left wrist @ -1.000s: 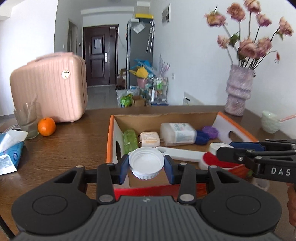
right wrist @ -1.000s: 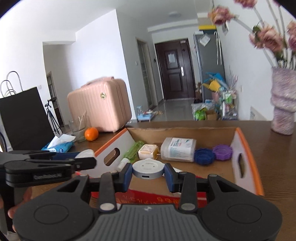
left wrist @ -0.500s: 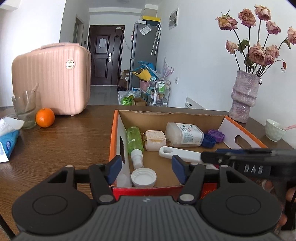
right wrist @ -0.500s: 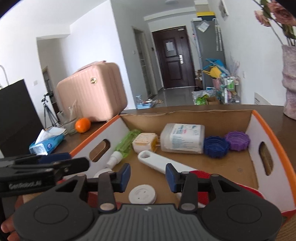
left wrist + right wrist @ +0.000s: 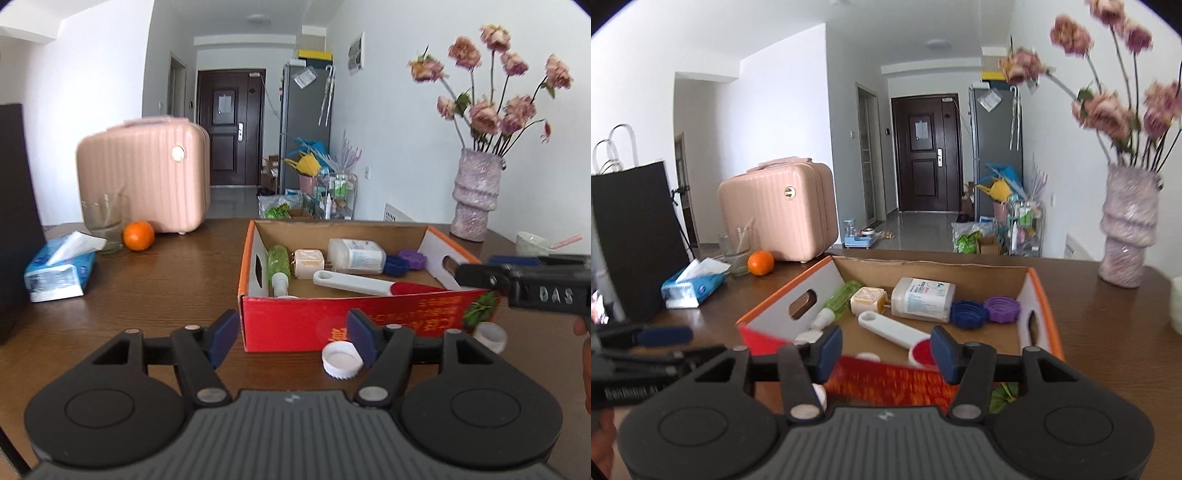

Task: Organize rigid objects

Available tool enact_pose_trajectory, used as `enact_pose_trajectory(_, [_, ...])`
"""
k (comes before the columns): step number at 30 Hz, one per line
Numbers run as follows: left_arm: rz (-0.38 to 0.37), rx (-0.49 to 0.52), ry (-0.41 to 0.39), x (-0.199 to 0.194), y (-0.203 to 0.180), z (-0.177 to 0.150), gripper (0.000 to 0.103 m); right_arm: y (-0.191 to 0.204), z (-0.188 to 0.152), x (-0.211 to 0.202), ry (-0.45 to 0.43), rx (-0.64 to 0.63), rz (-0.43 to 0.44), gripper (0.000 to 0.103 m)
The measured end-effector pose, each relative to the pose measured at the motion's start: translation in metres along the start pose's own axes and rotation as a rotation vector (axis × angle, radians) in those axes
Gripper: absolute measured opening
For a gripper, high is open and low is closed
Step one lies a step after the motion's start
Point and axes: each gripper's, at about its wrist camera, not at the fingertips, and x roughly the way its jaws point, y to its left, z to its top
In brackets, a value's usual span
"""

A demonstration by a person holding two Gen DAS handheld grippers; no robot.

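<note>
Status: box mostly loaded, two caps outstanding.

The cardboard box (image 5: 343, 325) already held the bottles, scoop and coloured caps; a white cap (image 5: 341, 358) and a smaller white lid (image 5: 490, 335) lay on the tabletop (image 5: 147, 295) just beside its red front wall. Your left tongs (image 5: 291, 341) and right tongs (image 5: 884, 352) both stood apart, empty. You had those two pieces left to load.

Two handheld black tools with blue-padded fingers, one per hand. The left tool (image 5: 291, 341) is held level and low near the worktop, its fingers spread wide with nothing between them. The right tool (image 5: 886, 354) sits level and somewhat higher, its fingers likewise spread wide and empty. Each tool's side shows at the edge of the other's view.
</note>
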Motion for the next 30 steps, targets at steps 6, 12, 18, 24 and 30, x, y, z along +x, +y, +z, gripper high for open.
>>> enact_pose_trajectory(6, [0.012, 0.016, -0.060, -0.067, -0.016, -0.017, 0.083, 0.008, -0.022, -0.069, -0.031, -0.022, -0.034, 0.062])
enact_pose_trajectory(12, [0.014, 0.020, -0.092, -0.119, -0.027, -0.035, 0.084, 0.019, -0.051, -0.128, -0.054, -0.019, -0.076, 0.071])
enact_pose_trajectory(18, [0.018, 0.016, -0.116, -0.160, -0.028, -0.055, 0.085, 0.034, -0.082, -0.174, -0.071, -0.026, -0.079, 0.077])
enact_pose_trajectory(24, [0.020, 0.021, -0.130, -0.195, -0.030, -0.073, 0.088, 0.046, -0.105, -0.204, -0.071, -0.027, -0.065, 0.079])
enact_pose_trajectory(30, [-0.010, 0.023, -0.141, -0.215, -0.036, -0.085, 0.090, 0.051, -0.113, -0.229, -0.098, -0.032, -0.069, 0.080])
